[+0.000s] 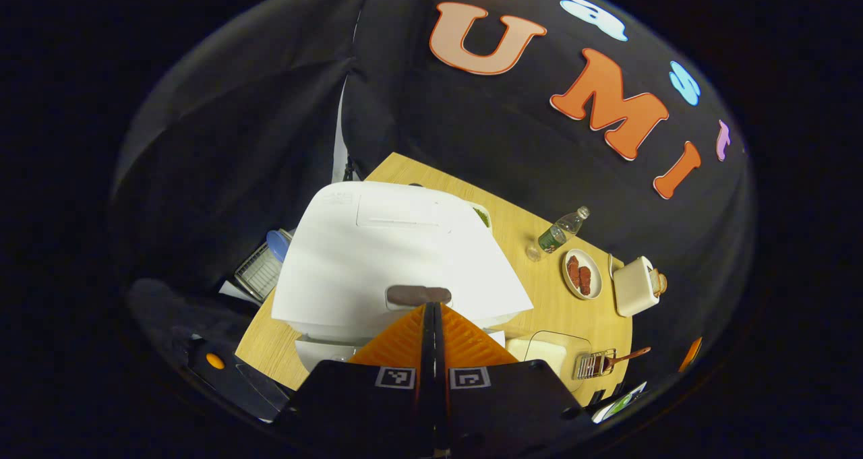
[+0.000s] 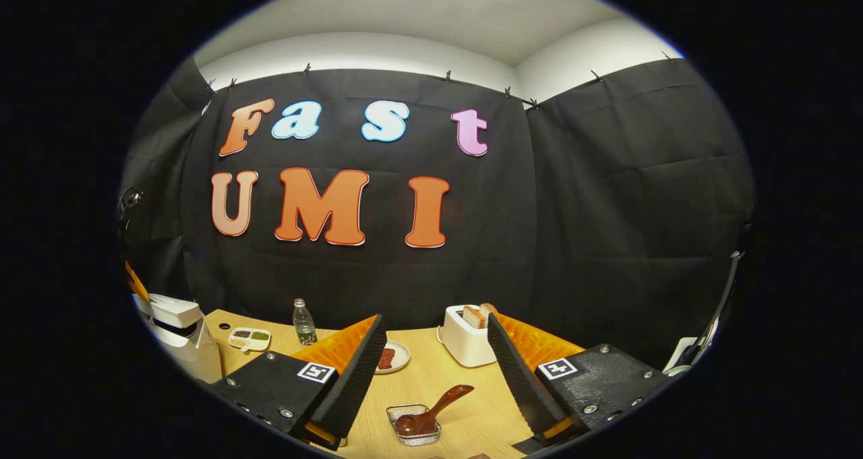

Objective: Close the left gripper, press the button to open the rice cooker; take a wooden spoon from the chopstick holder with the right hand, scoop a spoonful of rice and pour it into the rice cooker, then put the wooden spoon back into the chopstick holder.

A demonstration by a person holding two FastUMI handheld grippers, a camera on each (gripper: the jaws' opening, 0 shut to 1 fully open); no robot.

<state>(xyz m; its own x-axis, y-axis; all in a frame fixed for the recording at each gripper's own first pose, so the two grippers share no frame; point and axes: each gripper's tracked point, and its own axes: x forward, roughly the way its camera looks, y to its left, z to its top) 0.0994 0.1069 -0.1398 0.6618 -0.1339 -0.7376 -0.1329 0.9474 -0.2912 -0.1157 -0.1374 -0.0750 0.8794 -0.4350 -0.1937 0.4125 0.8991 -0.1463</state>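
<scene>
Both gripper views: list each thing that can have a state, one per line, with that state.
Left gripper: fingers shut together, tips at the rice cooker's button.
Rice cooker: lid slightly raised.
Right gripper: fingers open, holding nothing.
Wooden spoon: resting in the chopstick holder, handle leaning out.
Toaster: bread slices sticking up from its slots.
Water bottle: upright, capped.
Plate: holds reddish food.

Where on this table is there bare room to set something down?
Bare wood lies between the wire chopstick holder and the toaster, and between the water bottle and the rice cooker. The back strip is crowded: divided dish, bottle, plate, toaster. The closed left hand-held gripper is at the cooker's button.
</scene>
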